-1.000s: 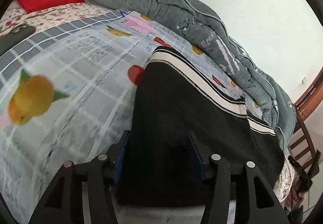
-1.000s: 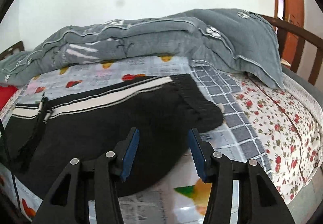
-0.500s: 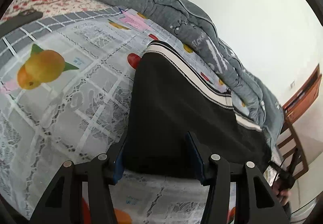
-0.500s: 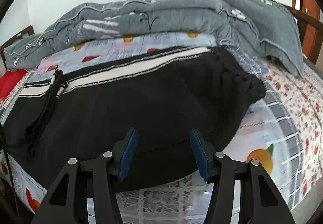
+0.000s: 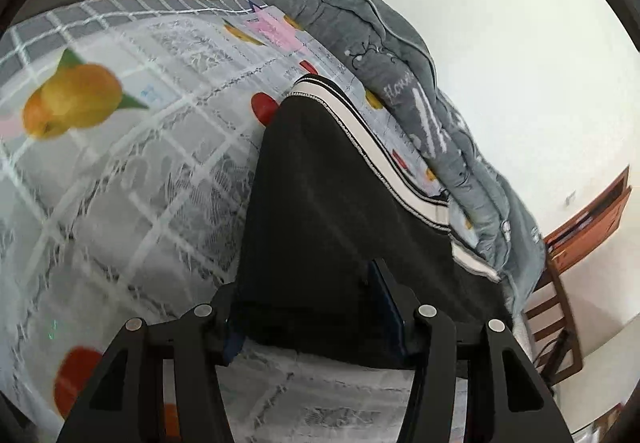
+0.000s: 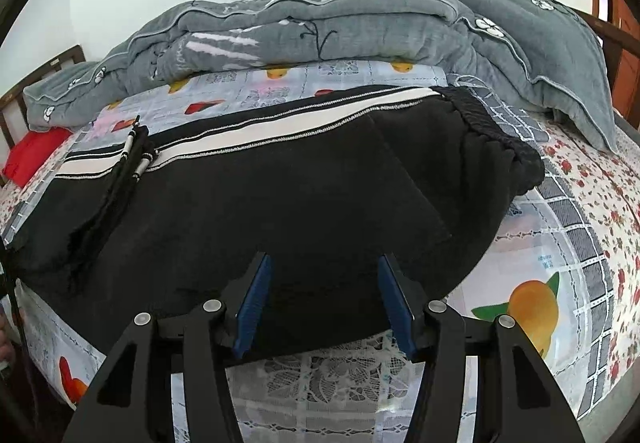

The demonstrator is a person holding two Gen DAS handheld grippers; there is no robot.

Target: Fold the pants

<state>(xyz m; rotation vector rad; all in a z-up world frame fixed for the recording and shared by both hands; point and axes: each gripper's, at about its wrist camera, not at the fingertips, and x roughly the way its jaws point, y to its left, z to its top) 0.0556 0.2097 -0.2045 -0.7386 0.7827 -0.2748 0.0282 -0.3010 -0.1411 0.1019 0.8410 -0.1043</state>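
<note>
Two grippers over the bed. Left gripper [image 5: 308, 307] sits at the near hem of the black pants [image 5: 320, 203], fingers spread either side of the edge; can't tell if they're pinching. Pants lie flat on the fruit-print sheet [image 5: 120, 163], gray comforter [image 6: 320, 31] behind. Right gripper [image 6: 326, 303] hangs spread over the fabric, not gripping.
</note>
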